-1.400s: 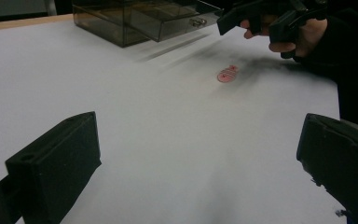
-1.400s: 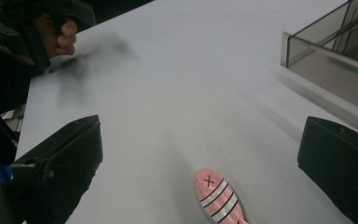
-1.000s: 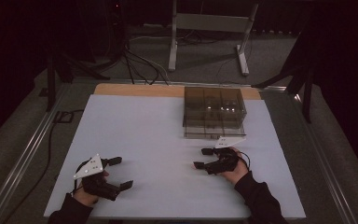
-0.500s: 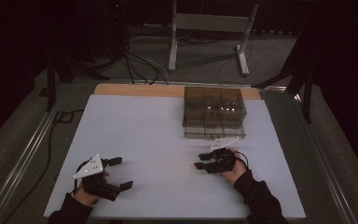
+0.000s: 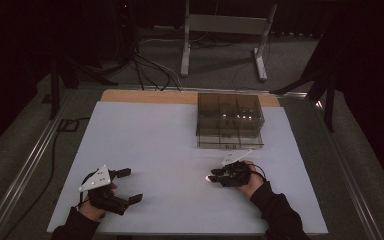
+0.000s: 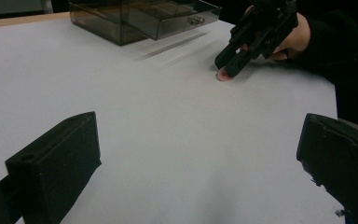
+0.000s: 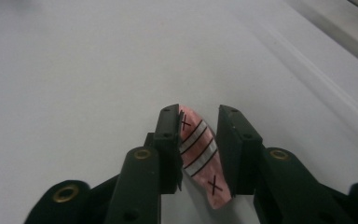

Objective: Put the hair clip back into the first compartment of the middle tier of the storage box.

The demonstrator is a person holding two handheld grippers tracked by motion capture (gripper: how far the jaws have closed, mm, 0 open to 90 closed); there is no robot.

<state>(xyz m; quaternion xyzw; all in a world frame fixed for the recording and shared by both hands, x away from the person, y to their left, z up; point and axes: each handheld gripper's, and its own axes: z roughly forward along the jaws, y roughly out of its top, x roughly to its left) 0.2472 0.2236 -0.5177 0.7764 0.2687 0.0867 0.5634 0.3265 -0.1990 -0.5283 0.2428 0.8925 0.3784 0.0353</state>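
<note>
A small pink piece (image 7: 199, 149) with white stripes and black crosses sits between the jaws of my right gripper (image 7: 198, 116), which is shut on it. In the high view the right gripper (image 5: 213, 176) lies low over the white table at the lower right, the pink piece (image 5: 207, 178) at its tip. The left gripper view shows that pink piece (image 6: 222, 75) touching the table under the right gripper (image 6: 230, 65). My left gripper (image 5: 130, 185) rests at the lower left, open, with nothing between its jaws (image 6: 200, 140).
A smoky see-through drawer box (image 5: 230, 120) stands at the back right of the white table top (image 5: 150, 140), just beyond the right gripper; one drawer with a small knob (image 6: 196, 19) faces the table. A metal frame (image 5: 30, 155) borders the table's left side.
The right gripper's jaws have drawn closer together and the hand has shifted slightly toward the near edge. The left gripper has not moved.
</note>
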